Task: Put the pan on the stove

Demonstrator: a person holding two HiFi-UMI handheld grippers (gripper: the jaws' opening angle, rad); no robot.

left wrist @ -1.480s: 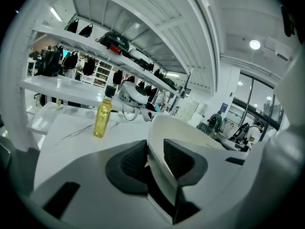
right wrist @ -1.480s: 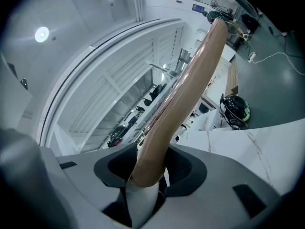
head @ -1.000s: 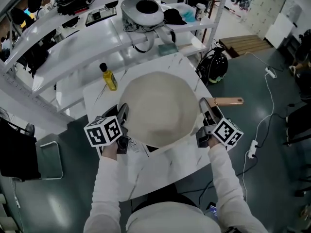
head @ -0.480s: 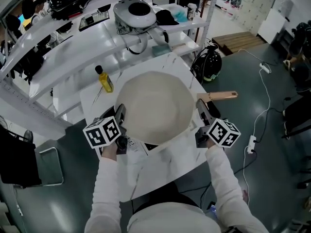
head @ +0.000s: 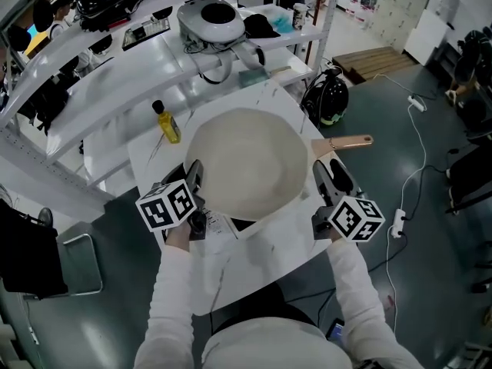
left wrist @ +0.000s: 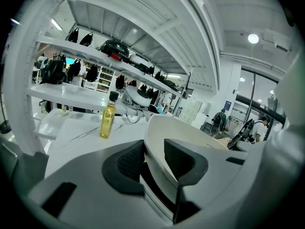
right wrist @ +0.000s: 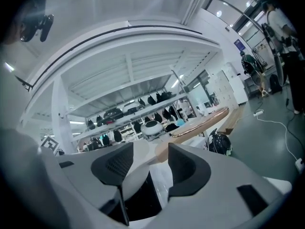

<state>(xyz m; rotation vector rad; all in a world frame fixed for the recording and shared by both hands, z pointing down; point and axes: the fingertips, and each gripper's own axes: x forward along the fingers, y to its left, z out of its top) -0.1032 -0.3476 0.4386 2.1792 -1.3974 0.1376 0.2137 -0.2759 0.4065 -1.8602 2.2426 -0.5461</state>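
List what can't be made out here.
- Stove: head view, the pan covers whatever lies under it; only a dark sliver shows.
- Whether the pan rests on anything: its own body hides that in every view.
- Bottle label: too small in head and left gripper views.

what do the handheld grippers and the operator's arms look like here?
Both grippers, left and right, are light grey with black textured pads and a white cube of black square markers. Sleeves are long and white. Left jaws just opened further, right closed slightly, the pan edge between each.
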